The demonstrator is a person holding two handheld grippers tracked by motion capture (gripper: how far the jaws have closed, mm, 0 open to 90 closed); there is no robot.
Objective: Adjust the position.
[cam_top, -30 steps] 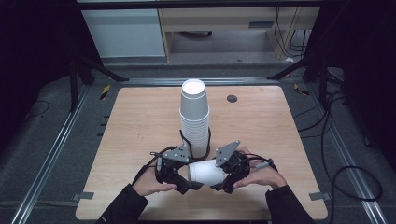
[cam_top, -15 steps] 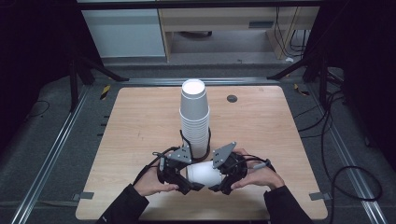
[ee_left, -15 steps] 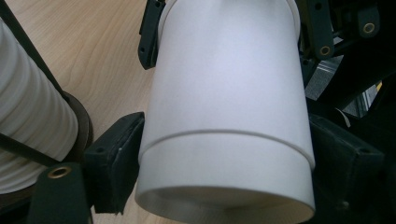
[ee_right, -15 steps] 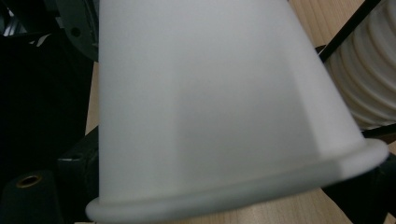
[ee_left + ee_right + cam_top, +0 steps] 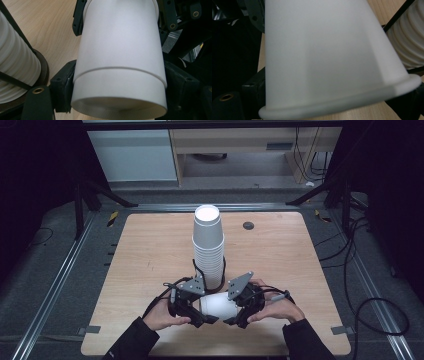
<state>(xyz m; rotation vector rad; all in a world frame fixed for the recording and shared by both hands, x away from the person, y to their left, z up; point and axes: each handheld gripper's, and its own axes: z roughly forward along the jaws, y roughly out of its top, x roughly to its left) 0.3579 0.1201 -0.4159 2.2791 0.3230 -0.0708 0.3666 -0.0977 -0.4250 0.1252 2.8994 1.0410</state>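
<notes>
A white paper cup (image 5: 218, 306) lies on its side just above the table's near edge, held between my two grippers. My left gripper (image 5: 201, 310) holds the narrow base end. Its jaws have just been closing and now press both sides of the cup (image 5: 120, 50), where a thin rim line suggests two nested cups. My right gripper (image 5: 236, 312) is shut on the wide rim end of the cup (image 5: 324, 62). A tall stack of white cups (image 5: 208, 245) stands upright in a dark ring stand just behind the grippers.
The wooden table (image 5: 145, 255) has a small black round disc (image 5: 248, 225) at the back right. Metal rails and cables run along the floor on both sides. The cup stack (image 5: 17, 67) stands close beside the held cup.
The left gripper's jaws have drawn in onto the cup's base end. Both hands and the cup stay where they were.
</notes>
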